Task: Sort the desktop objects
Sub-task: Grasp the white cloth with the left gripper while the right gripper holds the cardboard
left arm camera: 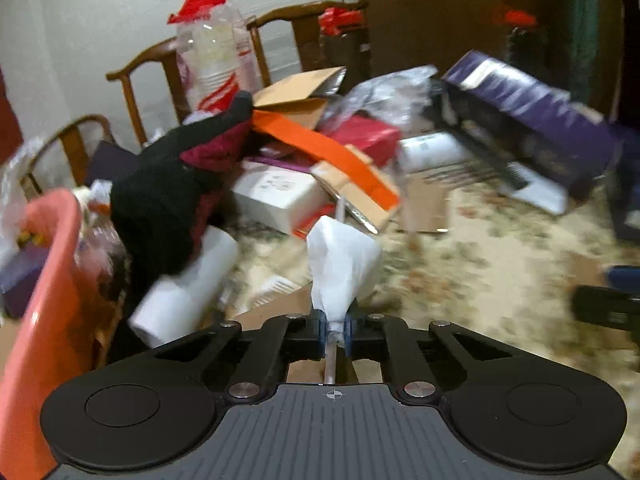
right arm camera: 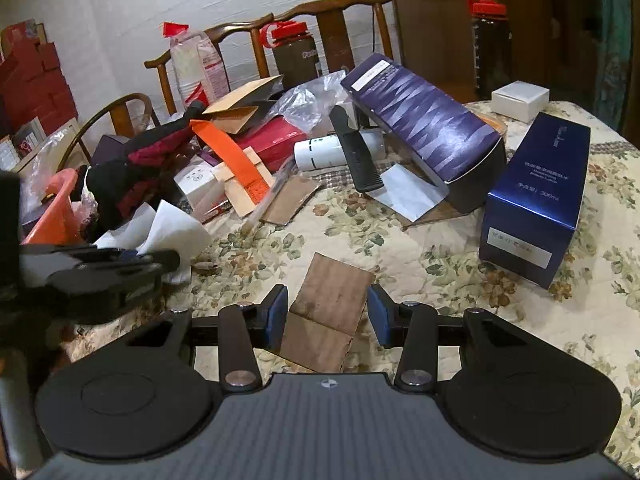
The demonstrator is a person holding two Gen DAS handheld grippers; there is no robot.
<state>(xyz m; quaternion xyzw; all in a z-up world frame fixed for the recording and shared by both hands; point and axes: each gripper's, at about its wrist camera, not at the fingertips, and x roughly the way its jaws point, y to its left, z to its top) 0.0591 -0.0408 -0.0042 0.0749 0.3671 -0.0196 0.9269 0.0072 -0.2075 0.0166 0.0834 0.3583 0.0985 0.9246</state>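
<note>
My left gripper is shut on the lower end of a crumpled white tissue, with a thin pale stick running between its pads. In the right wrist view this gripper sits at the left, next to the white tissue. My right gripper hangs low over the flowered tablecloth. A folded brown cardboard piece spans the gap between its blue pads, and both its edges meet the pads.
A pink basket stands at the left edge. Behind lie a black and red cloth, a white roll, an orange strap, a black comb, a purple box and a blue box. Wooden chairs stand behind the table.
</note>
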